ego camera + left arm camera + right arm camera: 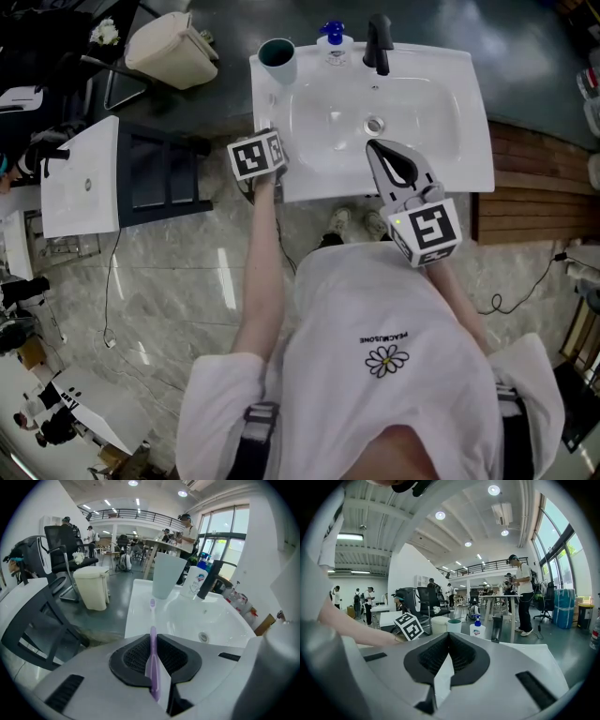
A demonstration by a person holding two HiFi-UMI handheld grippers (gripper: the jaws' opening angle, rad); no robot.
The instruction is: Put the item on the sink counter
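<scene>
- My left gripper (pixel 153 639) is clamped tight on a purple toothbrush (pixel 152 620), pinching the handle between its jaws.
- The toothbrush runs up the lower centre of the left gripper view. Its bristle end reaches out over the front left corner of the sink counter (pixel 140 616), and I cannot tell whether it touches the surface.
- My right gripper (pixel 448 637) has its jaws pressed together with nothing between them.
- In the head view the right gripper sits just right of centre. Its tip is above the front rim of the white basin (pixel 422 103) and points toward the drain (pixel 374 124).
- At the upper left corner of the counter stands a teal-lined cup (pixel 277 58).
- Beside the cup, along the back edge, are a soap pump bottle (pixel 334 42) with a blue top and a black faucet (pixel 378 42).
- In the upper left of the head view, a cream waste bin (pixel 169 47) stands on the dark floor, well apart from the sink.
</scene>
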